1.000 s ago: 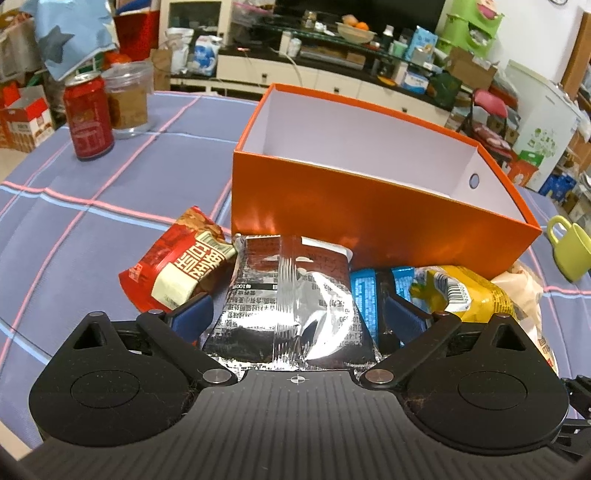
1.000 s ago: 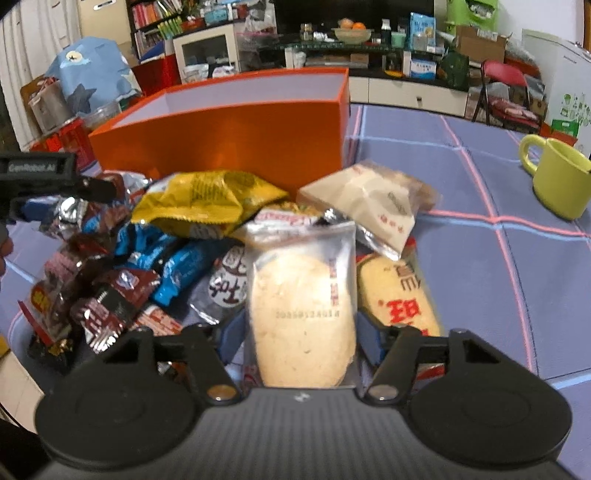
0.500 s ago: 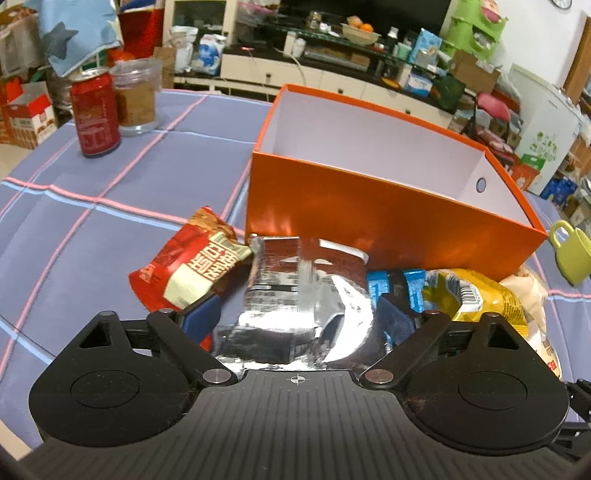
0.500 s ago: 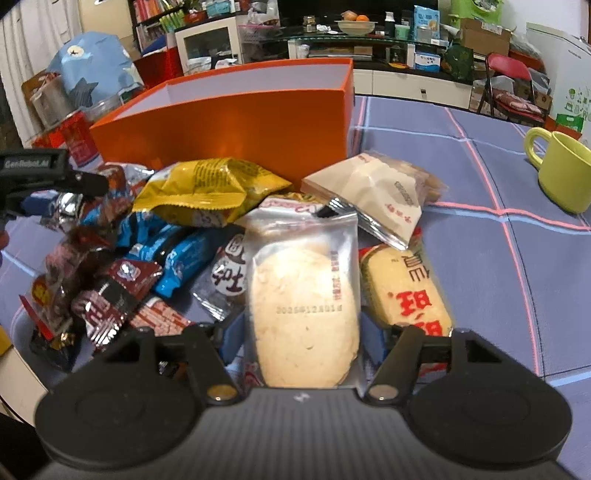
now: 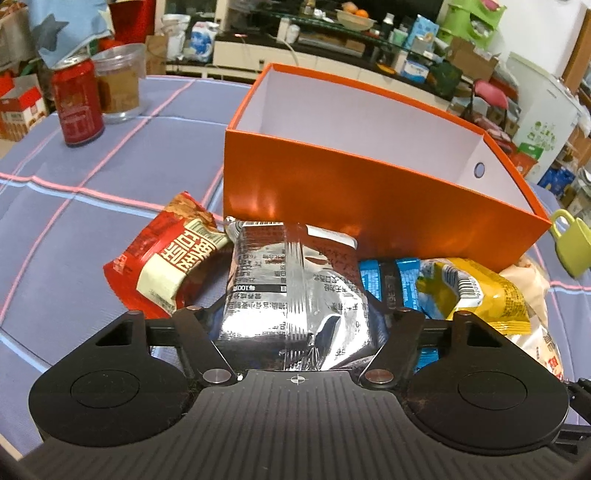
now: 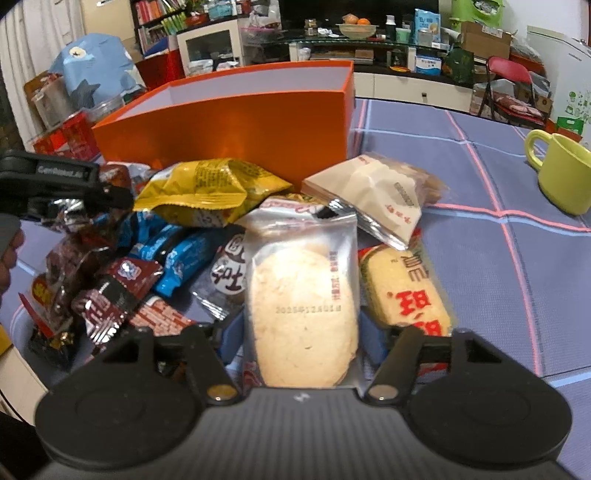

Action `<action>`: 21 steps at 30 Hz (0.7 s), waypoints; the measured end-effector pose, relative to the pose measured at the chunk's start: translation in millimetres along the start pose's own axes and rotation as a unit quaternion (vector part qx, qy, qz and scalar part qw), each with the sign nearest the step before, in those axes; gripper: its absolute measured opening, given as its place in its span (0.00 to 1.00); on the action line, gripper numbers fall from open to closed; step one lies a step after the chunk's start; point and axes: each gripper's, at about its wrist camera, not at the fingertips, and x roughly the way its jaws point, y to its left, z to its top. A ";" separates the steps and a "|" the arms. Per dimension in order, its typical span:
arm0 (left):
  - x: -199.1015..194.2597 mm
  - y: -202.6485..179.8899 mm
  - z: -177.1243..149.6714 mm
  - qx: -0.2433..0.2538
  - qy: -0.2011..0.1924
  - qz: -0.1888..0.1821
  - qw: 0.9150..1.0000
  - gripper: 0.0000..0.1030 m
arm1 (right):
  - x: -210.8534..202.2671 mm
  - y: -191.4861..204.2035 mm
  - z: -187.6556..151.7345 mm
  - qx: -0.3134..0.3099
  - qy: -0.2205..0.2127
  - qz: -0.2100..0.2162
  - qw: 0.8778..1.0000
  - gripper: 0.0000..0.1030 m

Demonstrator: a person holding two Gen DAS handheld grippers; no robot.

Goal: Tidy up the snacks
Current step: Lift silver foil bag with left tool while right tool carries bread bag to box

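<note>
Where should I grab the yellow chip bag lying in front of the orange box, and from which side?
Grip the yellow chip bag by its flat crimped end seam, coming from above on the near side. Its puffy middle would likely slip, and the orange box stands close behind it. Both grippers already hold packets, so one must unload first.

In the left wrist view the silver packet (image 5: 295, 295) covers the left gripper's fingers, and the green mug (image 5: 572, 245) is cut by the frame's right edge. In the right wrist view the clear-wrapped rice cracker (image 6: 303, 310) hides most of the blue finger pads (image 6: 375, 341), while the cracker beneath it at lower right (image 6: 406, 291) is partly covered. The shelf items at upper centre (image 6: 356, 27) are too small to identify.
</note>
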 end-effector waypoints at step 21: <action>-59.9 11.8 -4.3 0.026 -0.065 0.003 0.998 0.37 | -32.9 9.2 1.2 -0.017 -0.033 0.000 0.999 0.56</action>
